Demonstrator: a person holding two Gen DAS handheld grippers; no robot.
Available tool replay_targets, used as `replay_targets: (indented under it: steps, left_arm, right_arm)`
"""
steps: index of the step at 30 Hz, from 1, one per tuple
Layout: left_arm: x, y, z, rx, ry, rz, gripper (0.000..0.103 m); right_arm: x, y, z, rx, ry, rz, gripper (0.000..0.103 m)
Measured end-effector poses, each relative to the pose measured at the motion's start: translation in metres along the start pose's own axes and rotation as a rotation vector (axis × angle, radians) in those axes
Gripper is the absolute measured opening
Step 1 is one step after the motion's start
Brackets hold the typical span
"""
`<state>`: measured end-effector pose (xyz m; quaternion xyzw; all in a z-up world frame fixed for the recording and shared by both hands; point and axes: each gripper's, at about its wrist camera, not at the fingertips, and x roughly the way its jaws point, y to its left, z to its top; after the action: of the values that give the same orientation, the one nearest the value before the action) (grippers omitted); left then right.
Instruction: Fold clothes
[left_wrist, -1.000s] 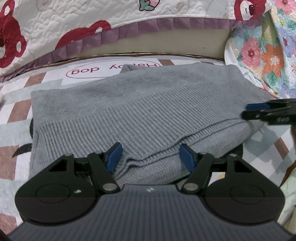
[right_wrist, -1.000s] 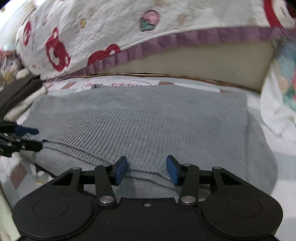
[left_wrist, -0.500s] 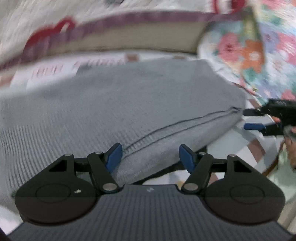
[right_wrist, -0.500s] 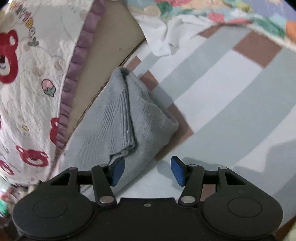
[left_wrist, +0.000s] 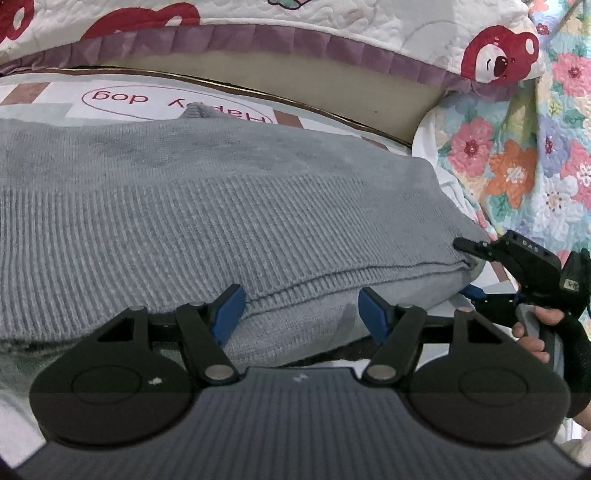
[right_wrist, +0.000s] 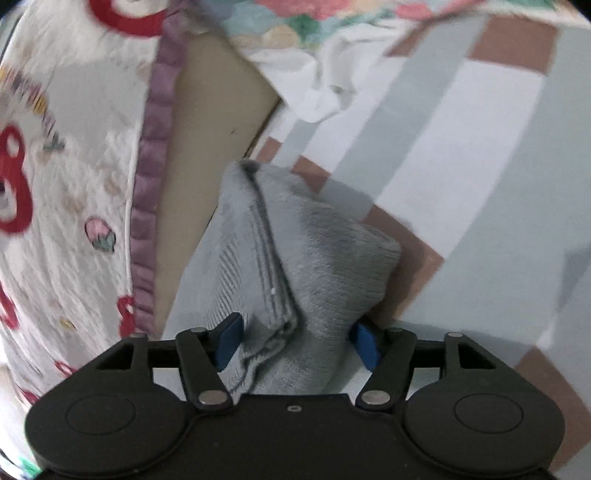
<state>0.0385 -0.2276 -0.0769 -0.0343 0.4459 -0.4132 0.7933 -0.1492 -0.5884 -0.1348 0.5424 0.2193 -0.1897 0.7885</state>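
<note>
Between the spread jaws of the left gripper (left_wrist: 299, 314) lies the thick folded edge of a grey ribbed-knit sweater (left_wrist: 221, 221), soft and layered. The right gripper (right_wrist: 295, 341) has its jaws opening around the sweater's rounded corner; its pads' contact is hard to make out. Beyond lies a checked mat (right_wrist: 461, 129) and a quilted bedspread (left_wrist: 332, 14), blurred in the right view.
</note>
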Motion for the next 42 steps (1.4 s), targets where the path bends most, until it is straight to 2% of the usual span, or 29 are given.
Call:
replay_targets:
  steps: [2, 4, 5, 6, 7, 10, 12, 14, 17, 20, 24, 25, 26, 30, 31, 32, 33, 34, 40, 42]
  left_arm:
    - [-0.001, 0.000, -0.001, 0.000, -0.007, 0.003, 0.068]
    - [-0.002, 0.000, -0.002, -0.002, -0.016, 0.010, 0.068]
    - [-0.002, -0.002, -0.003, 0.007, -0.019, 0.015, 0.068]
    - [-0.003, -0.004, -0.003, 0.024, -0.023, 0.021, 0.068]
    - [-0.004, -0.006, -0.004, 0.047, -0.031, 0.025, 0.068]
    - [-0.009, -0.013, -0.007, 0.111, -0.081, 0.022, 0.068]
    - [-0.014, -0.015, -0.008, 0.128, -0.132, 0.005, 0.068]
    - [-0.019, -0.013, -0.006, 0.112, -0.176, -0.006, 0.068]
    - [-0.016, -0.005, -0.003, 0.062, -0.155, -0.032, 0.068]
    - [-0.005, 0.004, -0.004, 0.029, -0.100, -0.022, 0.068]
    - [-0.003, -0.001, -0.004, 0.068, -0.080, -0.001, 0.068]
    - [-0.002, -0.002, -0.005, 0.079, -0.078, 0.004, 0.068]
    - [-0.002, -0.003, -0.006, 0.085, -0.078, 0.007, 0.068]
    - [-0.001, -0.002, -0.007, 0.085, -0.080, 0.008, 0.068]
    - [-0.001, -0.001, -0.007, 0.081, -0.080, 0.004, 0.068]
    - [-0.001, 0.000, -0.006, 0.074, -0.080, 0.000, 0.068]
    - [-0.001, 0.001, -0.006, 0.066, -0.080, -0.005, 0.068]
    - [-0.001, 0.002, -0.006, 0.058, -0.078, -0.010, 0.068]
    - [0.002, 0.002, -0.006, 0.031, -0.064, -0.009, 0.068]
    - [0.003, 0.000, -0.007, 0.044, -0.071, -0.002, 0.068]
  right_arm:
    - [0.006, 0.008, -0.002, -0.005, -0.012, 0.014, 0.085]
    - [0.011, 0.009, 0.000, 0.075, -0.021, 0.036, 0.085]
    - [0.011, 0.007, 0.002, 0.117, -0.032, 0.050, 0.080]
    - [0.011, 0.004, 0.003, 0.156, -0.041, 0.065, 0.069]
    - [0.011, 0.005, 0.004, 0.142, -0.047, 0.074, 0.039]
    - [0.004, 0.019, 0.003, -0.015, -0.066, 0.079, 0.037]
    - [-0.004, 0.035, -0.002, -0.174, -0.076, 0.058, 0.037]
    - [-0.006, 0.044, -0.003, -0.254, -0.075, 0.055, 0.037]
    - [-0.006, 0.039, -0.002, -0.202, -0.065, 0.059, 0.043]
    - [-0.005, 0.034, -0.007, -0.170, -0.051, 0.037, 0.049]
    - [-0.007, 0.024, -0.016, -0.119, -0.012, 0.042, 0.054]
    - [-0.006, 0.023, -0.017, -0.116, -0.003, 0.041, 0.058]
    - [-0.004, 0.023, -0.019, -0.119, 0.005, 0.037, 0.063]
    - [0.011, 0.029, -0.019, -0.171, -0.010, 0.015, 0.068]
    - [0.014, 0.033, -0.018, -0.195, -0.014, 0.010, 0.069]
    - [0.017, 0.038, -0.017, -0.224, -0.015, 0.004, 0.058]
    - [0.018, 0.043, -0.016, -0.256, -0.016, 0.012, 0.042]
    - [0.017, 0.049, -0.014, -0.291, -0.018, 0.034, 0.036]
    - [-0.011, 0.121, -0.015, -0.580, -0.081, 0.097, 0.034]
    - [-0.016, 0.155, -0.028, -0.742, -0.089, 0.116, 0.034]
